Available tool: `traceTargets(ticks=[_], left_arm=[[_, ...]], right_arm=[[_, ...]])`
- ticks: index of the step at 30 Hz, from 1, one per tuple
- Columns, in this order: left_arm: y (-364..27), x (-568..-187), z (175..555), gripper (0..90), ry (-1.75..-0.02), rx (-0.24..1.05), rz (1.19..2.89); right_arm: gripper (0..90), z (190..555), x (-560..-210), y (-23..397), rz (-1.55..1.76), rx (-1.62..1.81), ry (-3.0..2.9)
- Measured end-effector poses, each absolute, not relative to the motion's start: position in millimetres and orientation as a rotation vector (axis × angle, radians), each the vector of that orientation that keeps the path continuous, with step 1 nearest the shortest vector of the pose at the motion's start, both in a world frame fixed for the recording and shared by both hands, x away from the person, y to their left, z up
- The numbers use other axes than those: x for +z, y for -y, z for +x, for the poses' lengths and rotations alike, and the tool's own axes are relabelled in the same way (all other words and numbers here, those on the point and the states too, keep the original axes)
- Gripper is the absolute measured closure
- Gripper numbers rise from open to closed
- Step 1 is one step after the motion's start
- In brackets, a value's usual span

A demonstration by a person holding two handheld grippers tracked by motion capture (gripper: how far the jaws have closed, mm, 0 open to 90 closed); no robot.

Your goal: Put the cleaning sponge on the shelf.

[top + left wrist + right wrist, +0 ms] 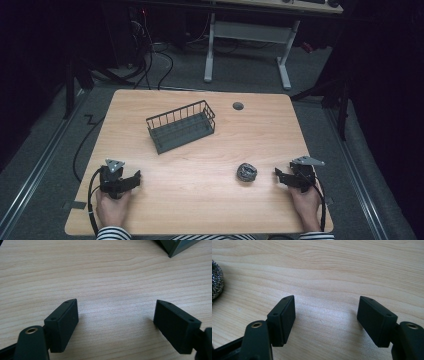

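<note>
A steel wool scouring ball (246,172) lies on the wooden table (200,210), right of centre near the front. Its edge also shows at the left border of the right gripper view as the ball (215,281). A dark wire basket (181,125) stands behind it, near the table's middle, tilted slightly; its corner (178,246) appears top right in the left gripper view. My left gripper (136,176) rests at the front left, open, with bare wood between its jaws (116,315). My right gripper (278,175) rests at the front right, open and apart from the ball (327,312).
A round grey cable grommet (238,106) sits in the table near the far edge. Beyond the table, a white desk frame (250,45) and cables lie on the dark floor. Striped sleeves (112,233) come in at the bottom edge.
</note>
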State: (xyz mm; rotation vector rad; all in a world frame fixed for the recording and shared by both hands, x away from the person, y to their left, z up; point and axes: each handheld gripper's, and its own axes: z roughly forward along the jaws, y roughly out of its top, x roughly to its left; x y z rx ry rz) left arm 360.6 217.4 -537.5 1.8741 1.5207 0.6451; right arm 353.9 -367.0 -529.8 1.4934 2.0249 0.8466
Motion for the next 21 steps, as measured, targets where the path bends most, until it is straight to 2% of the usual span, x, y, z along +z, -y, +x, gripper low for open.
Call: traceTargets(ticks=[12, 15, 21], left_arm=[[-219.5, -537.5, 359.9, 19.9, -1.498, 0.635, 1.889], [-222.3, -535.5, 359.3, 26.5, -1.507, 0.63, 1.888], [-222.7, -536.1, 358.0, 26.0, -1.489, 0.624, 1.89]], right_arm=[[30.8, 353.6, -529.8, 366.7, 1.492, 0.847, -2.028], [30.8, 353.7, -529.8, 366.7, 1.492, 0.847, -2.028], [30.8, 353.6, -529.8, 366.7, 1.492, 0.847, -2.028]])
